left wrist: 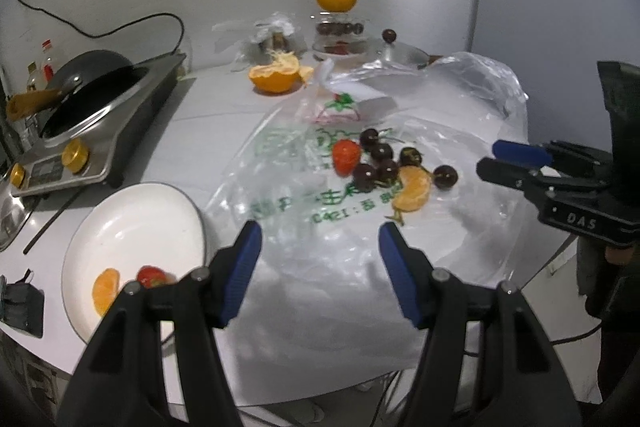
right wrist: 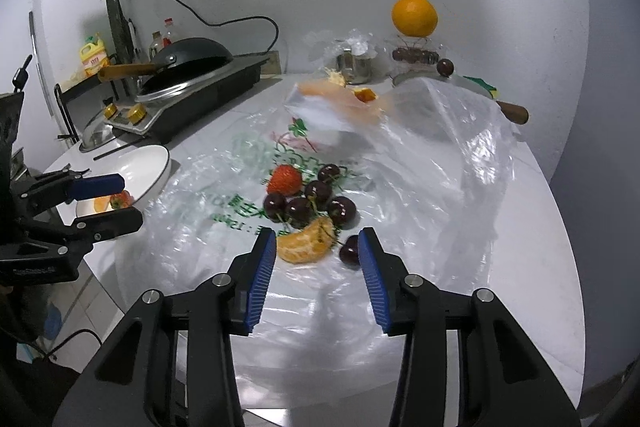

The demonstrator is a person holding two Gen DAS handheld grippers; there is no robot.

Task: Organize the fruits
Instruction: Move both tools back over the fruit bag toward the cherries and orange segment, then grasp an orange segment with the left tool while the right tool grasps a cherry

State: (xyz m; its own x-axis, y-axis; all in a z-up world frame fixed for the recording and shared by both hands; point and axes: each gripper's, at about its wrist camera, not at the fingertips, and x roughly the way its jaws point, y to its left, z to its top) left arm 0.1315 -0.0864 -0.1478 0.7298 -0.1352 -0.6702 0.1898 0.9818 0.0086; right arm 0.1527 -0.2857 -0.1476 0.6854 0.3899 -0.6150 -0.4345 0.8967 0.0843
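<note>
Fruit lay heaped on a clear plastic bag on the table: a strawberry, several cherries and an orange segment, all touching or just beside the strawberry. One cherry sat apart from the heap, on the far side of the segment from the strawberry. Right tool stood spread with nothing pinched, its jaws either side of the segment and lone cherry, pads not pressing. Left tool was also spread and empty, between the heap and a white plate, which already carried one segment and one strawberry. Likely step: pick the segment. Best to centre on the segment alone, leave the lone cherry outside the jaws, close gently since the flesh is soft, and lift without snagging the bag film. Cherries could roll if nudged.
</note>
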